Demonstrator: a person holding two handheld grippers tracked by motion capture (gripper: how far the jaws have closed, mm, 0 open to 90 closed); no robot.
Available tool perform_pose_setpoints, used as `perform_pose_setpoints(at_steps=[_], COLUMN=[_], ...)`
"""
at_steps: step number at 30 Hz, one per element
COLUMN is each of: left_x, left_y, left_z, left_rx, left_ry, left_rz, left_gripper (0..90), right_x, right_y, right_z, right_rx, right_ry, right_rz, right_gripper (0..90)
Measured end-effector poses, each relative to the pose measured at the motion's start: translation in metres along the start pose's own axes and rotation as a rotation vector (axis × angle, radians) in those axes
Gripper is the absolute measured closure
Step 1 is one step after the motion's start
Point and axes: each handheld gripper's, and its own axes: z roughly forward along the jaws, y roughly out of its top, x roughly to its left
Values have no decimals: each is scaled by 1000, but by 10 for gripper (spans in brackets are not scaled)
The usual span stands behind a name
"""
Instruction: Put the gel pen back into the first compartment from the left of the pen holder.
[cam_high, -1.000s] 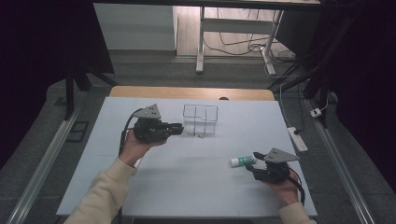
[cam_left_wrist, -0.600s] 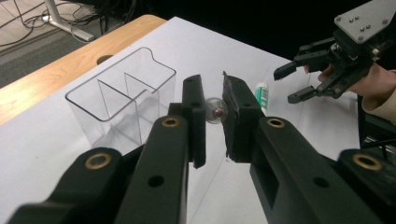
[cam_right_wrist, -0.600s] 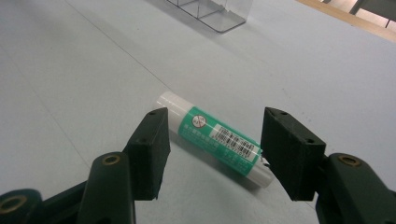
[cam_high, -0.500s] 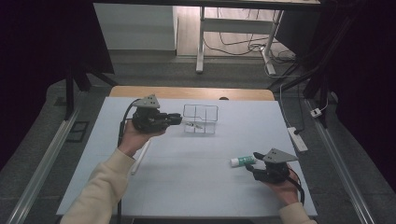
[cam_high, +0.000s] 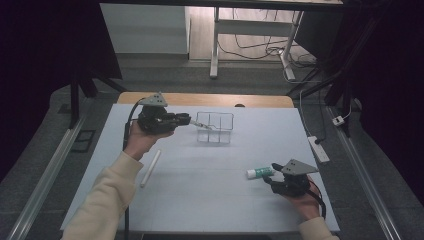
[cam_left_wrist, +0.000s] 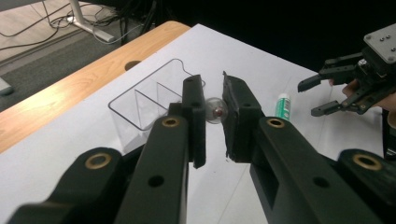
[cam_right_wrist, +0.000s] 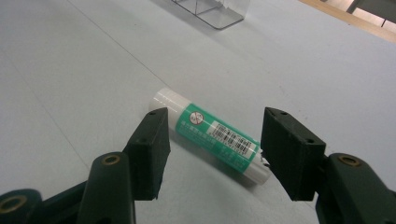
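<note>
My left gripper (cam_high: 186, 119) hangs above the table's far left part, shut on a thin clear stick (cam_high: 197, 125) whose round end (cam_left_wrist: 215, 109) shows between the jaws. The stick's tip reaches the left compartment of a clear divided box (cam_high: 216, 127). At the near right, a white and green tube (cam_high: 260, 172) lies flat on the table. My right gripper (cam_high: 271, 174) rests low by it, open, one jaw on each side of the tube (cam_right_wrist: 210, 135), pads apart from it. The left gripper view also takes in the box (cam_left_wrist: 149, 100), the tube (cam_left_wrist: 282, 106) and the right gripper (cam_left_wrist: 317, 95).
A white stick (cam_high: 150, 167) lies on the white table (cam_high: 210, 200) at the near left. A wooden strip (cam_high: 200, 98) borders the far edge. A power strip (cam_high: 319, 148) sits off the right edge, and desk legs with cables stand beyond.
My left gripper has risen and moved farther from the person, carrying the clear stick's tip up to the box. The right gripper and the tube have stayed in place.
</note>
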Motion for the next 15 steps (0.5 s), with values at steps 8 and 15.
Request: perform_pose_setpoints(at_steps=[8, 15], left_x=[10, 19], left_y=[5, 15], left_z=[-2, 3], left_rx=[3, 30], left_ry=[25, 51], left_rz=[-15, -27], left_gripper=[802, 801], right_x=[0, 0], right_y=[0, 0], right_z=[1, 1], right_rx=[9, 11], right_ry=[-2, -7], right_rz=[-3, -3], right_gripper=[414, 413])
